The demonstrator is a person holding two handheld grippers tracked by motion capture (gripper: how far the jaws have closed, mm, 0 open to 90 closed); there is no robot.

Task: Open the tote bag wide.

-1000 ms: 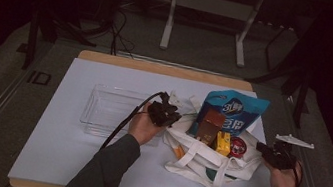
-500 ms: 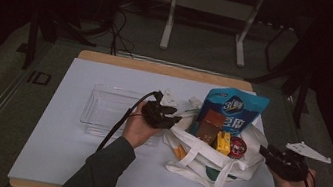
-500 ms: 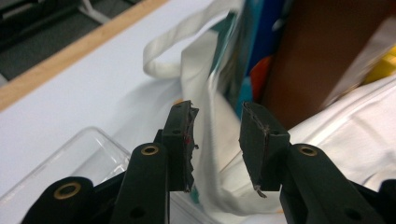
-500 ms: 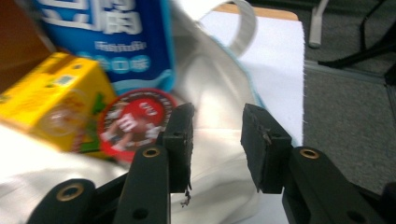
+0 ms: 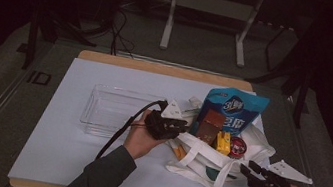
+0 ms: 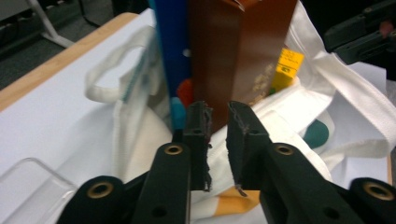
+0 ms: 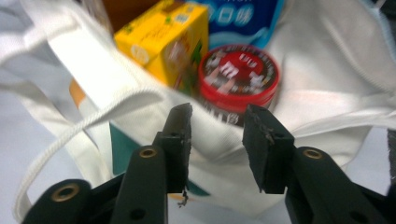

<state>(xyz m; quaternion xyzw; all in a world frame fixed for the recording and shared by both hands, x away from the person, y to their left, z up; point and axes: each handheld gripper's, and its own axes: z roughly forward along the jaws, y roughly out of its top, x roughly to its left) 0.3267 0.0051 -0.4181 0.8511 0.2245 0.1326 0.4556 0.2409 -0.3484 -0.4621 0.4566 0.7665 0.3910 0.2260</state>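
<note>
Two black grippers flank a white canvas tote bag lying near the white worktop's right front corner. The left gripper, jaws narrowly apart after closing a little, grips nothing beside a brown carton (upright in the bag). The right gripper, jaws just opening, stands apart before a red round tin.

Your left tool points right, its jaws narrowly parted after just closing; your right tool points up-left, jaws apart after just opening, nothing between them.
</note>
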